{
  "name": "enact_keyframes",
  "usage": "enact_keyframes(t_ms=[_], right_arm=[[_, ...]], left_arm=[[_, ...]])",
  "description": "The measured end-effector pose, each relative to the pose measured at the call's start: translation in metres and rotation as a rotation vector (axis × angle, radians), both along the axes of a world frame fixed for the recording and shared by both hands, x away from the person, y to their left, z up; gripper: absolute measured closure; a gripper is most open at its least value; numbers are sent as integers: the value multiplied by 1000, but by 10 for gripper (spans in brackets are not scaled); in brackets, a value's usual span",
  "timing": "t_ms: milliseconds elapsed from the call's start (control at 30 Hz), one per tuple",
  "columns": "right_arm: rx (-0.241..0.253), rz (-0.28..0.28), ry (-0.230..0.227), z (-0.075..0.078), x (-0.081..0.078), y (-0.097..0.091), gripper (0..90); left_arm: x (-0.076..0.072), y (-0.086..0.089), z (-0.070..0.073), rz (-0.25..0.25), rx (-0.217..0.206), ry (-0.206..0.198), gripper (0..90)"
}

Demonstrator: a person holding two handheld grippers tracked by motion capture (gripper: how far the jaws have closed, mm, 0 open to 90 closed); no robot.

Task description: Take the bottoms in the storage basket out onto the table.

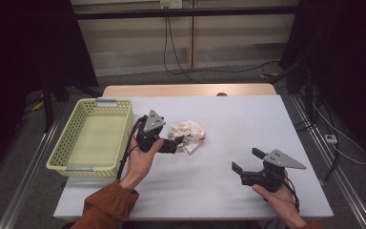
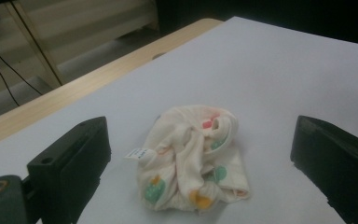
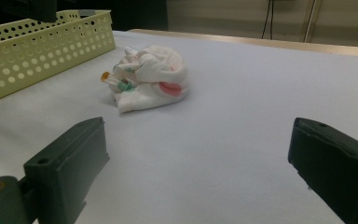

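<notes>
Presently on the table: one crumpled cloth, two grippers, one basket

Item 1, cloth. Small, cream-white, printed with spots of green, orange and pink; bunched into a loose heap with a white label sticking out on one side. Lies on the white table, a little left of centre, just right of the basket and apart from it. In the left gripper view it sits between the two black jaws and somewhat ahead of them, touching neither.

Item 2, left gripper. Held in the person's left hand, an orange sleeve at the wrist. Jaws spread wide and released, holding nothing; their tips point at the cloth and come close up against its left edge. Whether they brush it cannot be told from above. Grey three-cornered plate on top.

Item 3, right gripper. Held in the right hand near the table's front right corner, well apart from the cloth. Jaws likewise parted and empty, aimed leftward across bare tabletop toward the cloth, which shows farther off in the right gripper view.

Item 4, basket. Pale yellow-green plastic, perforated walls, rectangular, at the table's left edge.

Item 5, floor cables, black, beyond the table's far edge.
</notes>
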State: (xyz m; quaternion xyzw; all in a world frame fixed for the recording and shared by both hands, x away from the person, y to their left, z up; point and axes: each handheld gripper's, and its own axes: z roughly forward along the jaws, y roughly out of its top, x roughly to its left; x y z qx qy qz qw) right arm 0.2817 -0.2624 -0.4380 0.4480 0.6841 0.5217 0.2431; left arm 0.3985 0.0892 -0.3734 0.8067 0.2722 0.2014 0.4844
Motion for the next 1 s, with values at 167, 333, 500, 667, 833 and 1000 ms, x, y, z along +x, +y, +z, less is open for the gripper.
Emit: enact_keyframes(t_ms=[167,333,500,667,833,1000], right_arm=[[-1,-1,0,0,0,0,43],[-2,-3,0,0,0,0,43],[-2,-2,-1,0,0,0,43],[0,-4,-2,0,0,0,43],[-4,-4,-2,0,0,0,43],[-5,-5,-3,0,0,0,43]], left_arm=[[-6,7,6,2,-3,-17,49],[-12,15,8,-4,-14,-53,45],[-18,23,8,11,-23,-50,53],[-24,34,7,20,-45,-41,58],[-31,44,9,32,-16,-69,59],[-36,57,11,45,-37,-69,59]])
